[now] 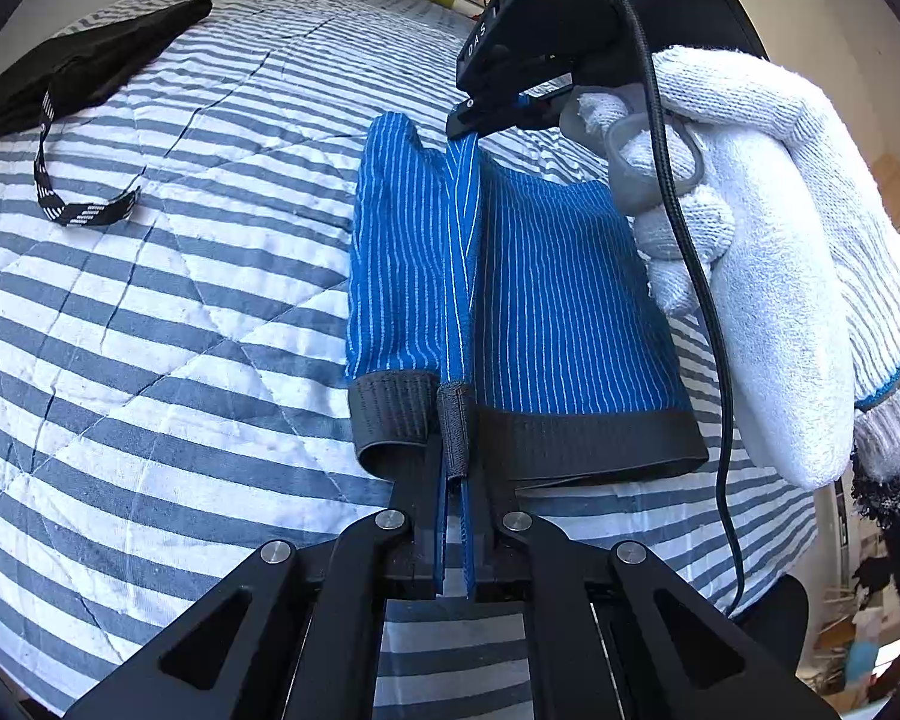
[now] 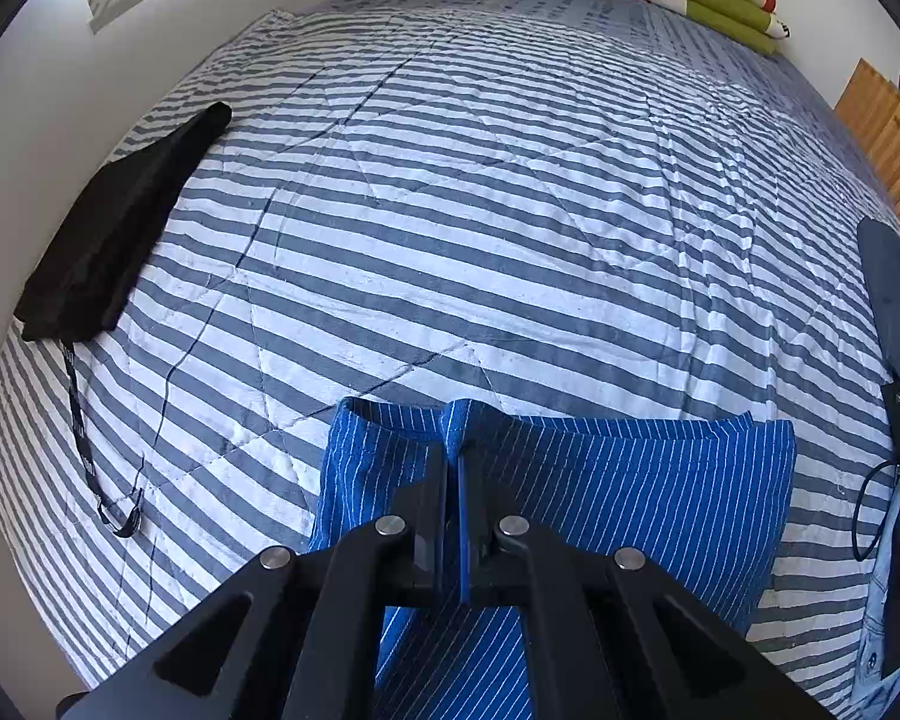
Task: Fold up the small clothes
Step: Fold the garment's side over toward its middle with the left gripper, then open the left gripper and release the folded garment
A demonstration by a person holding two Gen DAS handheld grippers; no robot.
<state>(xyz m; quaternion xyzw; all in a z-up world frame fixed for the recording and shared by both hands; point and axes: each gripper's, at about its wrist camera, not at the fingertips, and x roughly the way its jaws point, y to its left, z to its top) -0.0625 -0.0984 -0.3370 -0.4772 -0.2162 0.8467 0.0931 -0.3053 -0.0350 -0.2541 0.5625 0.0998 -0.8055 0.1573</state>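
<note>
**Blue striped shorts held at both ends over the bed**

Blue pinstriped shorts [image 1: 528, 300] with a dark elastic waistband [image 1: 588, 438] are held between the two tools above the grey-and-white striped quilt [image 1: 180, 300] of the bed. In the left wrist view, the left gripper [image 1: 457, 456] is seen with its jaws pressed together on a bunched bit of the waistband, a fold of blue cloth trapped between them. At the far end of the garment, the right gripper [image 1: 480, 120], carried by a hand in a white knitted glove [image 1: 768, 228], is clamped on a hem pleat. In the right wrist view, the same right gripper [image 2: 453, 450] is shown pinching the blue hem edge, with the rest of the cloth spread out to the right of it on the quilt.

The garment appears to be partly doubled over already, one side standing up loosely to the left of the pinched ridge. Whether it rests fully on the quilt or is slightly lifted cannot be told.

Several risks can be judged from here. Only a narrow pleat is gripped at each end, so the cloth could be dragged out of one tool if the two are pulled apart too hard. If the ends are lowered unevenly, the loose left side may collapse into a wrinkle and a crooked fold would result. A black folded garment [image 2: 120, 228] and its trailing black strap [image 2: 84, 438] lie well apart at the bed's edge and are unlikely to be disturbed.
</note>
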